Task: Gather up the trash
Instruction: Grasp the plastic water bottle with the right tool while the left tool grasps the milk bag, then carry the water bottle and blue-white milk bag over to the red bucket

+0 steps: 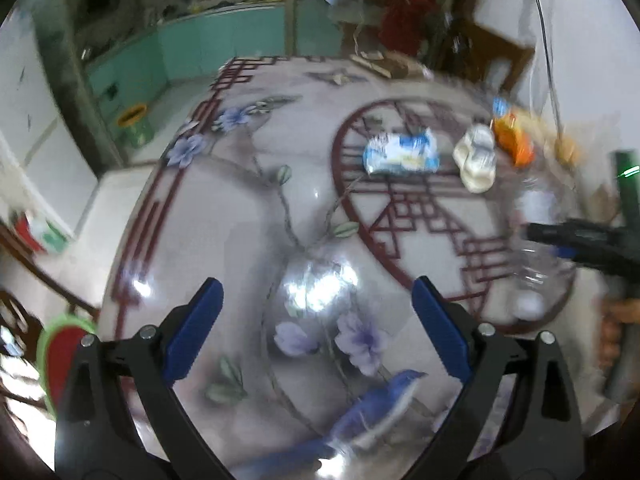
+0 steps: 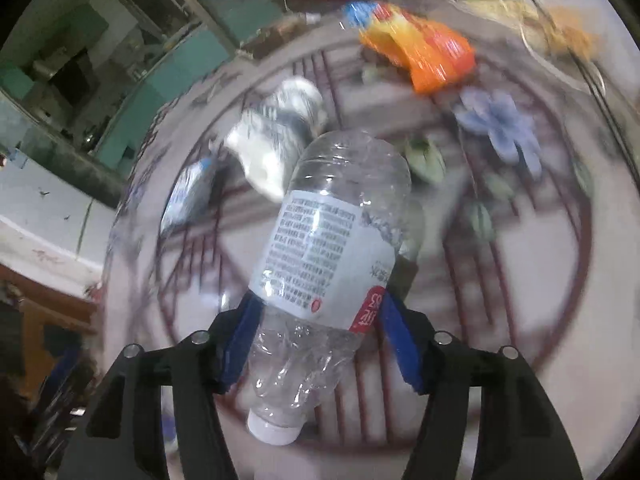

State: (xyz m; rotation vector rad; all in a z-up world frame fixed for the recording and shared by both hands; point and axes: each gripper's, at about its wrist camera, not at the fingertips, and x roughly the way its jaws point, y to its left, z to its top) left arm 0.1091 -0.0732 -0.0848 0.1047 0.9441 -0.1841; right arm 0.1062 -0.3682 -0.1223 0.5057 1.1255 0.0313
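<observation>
The plastic bottle sits clamped between the blue pads of the right gripper, which is closed on it just below the white printed label. The bottle is clear and crumpled, its white cap pointing back toward the camera and its base pointing away over the table. Whether it is lifted off the surface or touching it cannot be told from this view. In the left wrist view the same bottle appears blurred at the right side, with the right gripper reaching in from the edge.

The left gripper hovers over the table with its jaws spread wide and nothing between them. The table top is glossy, printed with purple flowers, a blue bird and a dark red lattice circle.

More trash lies on the far part of the circle: a blue and white wrapper, just beside it a crumpled white cup, and beyond that an orange snack bag. From the right wrist view the white cup lies just behind the bottle, the blue and white wrapper to its left, and the orange snack bag farther back, well apart from the bottle.

A green bin with a yellow rim stands on the floor beyond the table's left edge.
</observation>
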